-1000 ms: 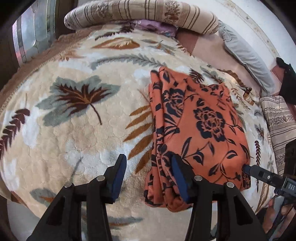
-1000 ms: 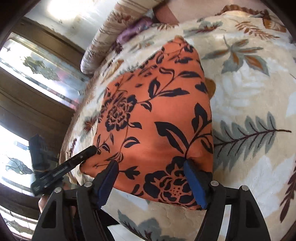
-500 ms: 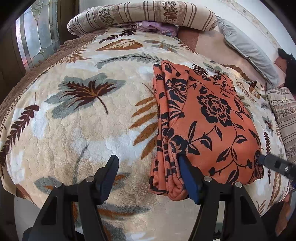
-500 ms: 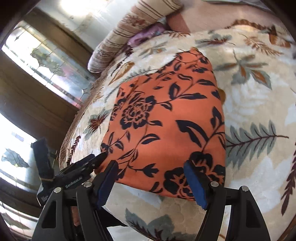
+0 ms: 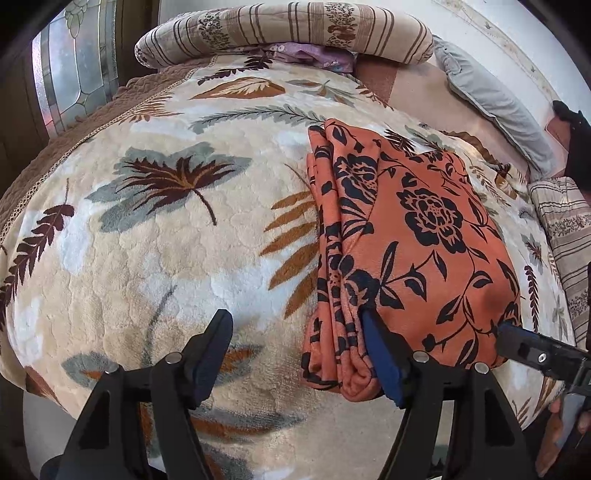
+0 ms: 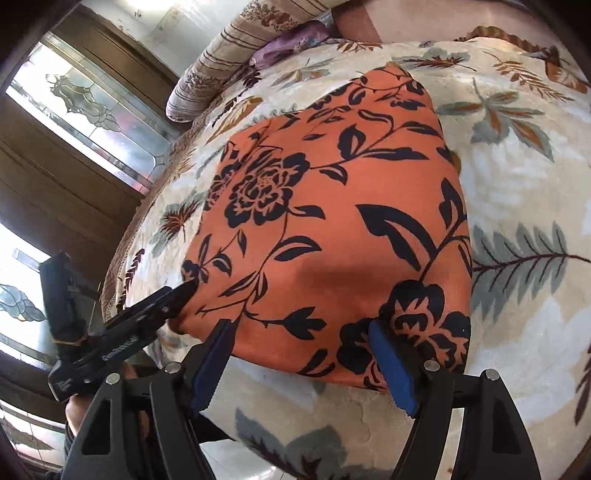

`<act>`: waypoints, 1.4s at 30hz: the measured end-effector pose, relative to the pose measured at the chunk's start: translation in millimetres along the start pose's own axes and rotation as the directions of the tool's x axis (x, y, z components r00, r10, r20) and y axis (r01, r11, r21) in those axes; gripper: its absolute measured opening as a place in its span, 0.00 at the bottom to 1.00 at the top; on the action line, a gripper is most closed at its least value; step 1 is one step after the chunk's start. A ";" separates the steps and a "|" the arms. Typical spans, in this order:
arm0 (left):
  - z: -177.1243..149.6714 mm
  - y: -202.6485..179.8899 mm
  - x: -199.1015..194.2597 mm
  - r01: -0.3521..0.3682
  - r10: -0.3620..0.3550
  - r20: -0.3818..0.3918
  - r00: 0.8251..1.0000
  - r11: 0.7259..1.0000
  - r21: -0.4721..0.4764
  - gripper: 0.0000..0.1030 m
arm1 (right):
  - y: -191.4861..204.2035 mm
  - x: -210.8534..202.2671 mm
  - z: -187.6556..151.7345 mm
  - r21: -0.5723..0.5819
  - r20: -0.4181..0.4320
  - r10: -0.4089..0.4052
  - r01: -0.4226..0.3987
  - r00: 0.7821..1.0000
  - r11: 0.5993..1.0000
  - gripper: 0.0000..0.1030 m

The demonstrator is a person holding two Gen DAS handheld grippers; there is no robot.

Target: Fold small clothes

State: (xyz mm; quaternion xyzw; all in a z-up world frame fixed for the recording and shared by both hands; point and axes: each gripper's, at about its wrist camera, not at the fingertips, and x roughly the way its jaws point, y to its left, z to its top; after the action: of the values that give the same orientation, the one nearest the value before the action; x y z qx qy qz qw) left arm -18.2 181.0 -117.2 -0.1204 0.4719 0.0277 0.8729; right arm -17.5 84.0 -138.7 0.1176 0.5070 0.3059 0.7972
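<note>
A folded orange cloth with black flowers [image 5: 424, 236] lies flat on the leaf-patterned blanket [image 5: 166, 240]. My left gripper [image 5: 297, 347] is at its near left corner, jaws opening. The right pad [image 5: 380, 354] is tucked against the stacked folds, whose edge lies between the fingers; the left pad [image 5: 218, 343] hangs over bare blanket. In the right wrist view, the orange cloth [image 6: 332, 206] fills the middle. My right gripper [image 6: 303, 354] stands open astride its near edge, without pinching it. The left gripper [image 6: 147, 317] also shows there, touching the corner.
A striped bolster [image 5: 284, 33] and a purple garment [image 5: 310, 55] lie at the far end of the bed. A grey pillow [image 5: 495, 96] and a striped cushion [image 5: 569, 236] sit at the right. Stained-glass panels [image 6: 85, 107] stand left. The bed edge runs just below both grippers.
The left jaws have spread wider and no longer pinch the cloth's folded corner. Both grippers have drawn back a little from the cloth, which stays flat.
</note>
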 end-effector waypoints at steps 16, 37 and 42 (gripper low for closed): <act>-7.7 0.0 1.1 -0.013 0.012 -0.050 0.999 1.000 -0.020 0.72 | -7.3 -24.9 -4.0 0.024 0.041 0.066 -0.067 0.997 0.997 0.76; 34.9 -16.0 -18.5 -0.023 0.023 0.037 0.999 1.000 0.020 0.72 | -82.5 -62.3 -5.9 0.205 0.165 0.079 -0.112 0.983 0.972 0.76; 33.9 -18.3 -17.7 -0.023 0.022 0.036 0.999 0.999 0.027 0.72 | -84.8 -60.2 -7.8 0.208 0.161 0.078 -0.111 0.984 0.972 0.76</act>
State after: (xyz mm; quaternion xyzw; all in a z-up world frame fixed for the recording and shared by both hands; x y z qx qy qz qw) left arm 2.7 172.4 -81.3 -0.1027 0.4579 0.0333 0.8824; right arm -11.1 -20.1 -140.2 0.2504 0.4687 0.2768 0.8006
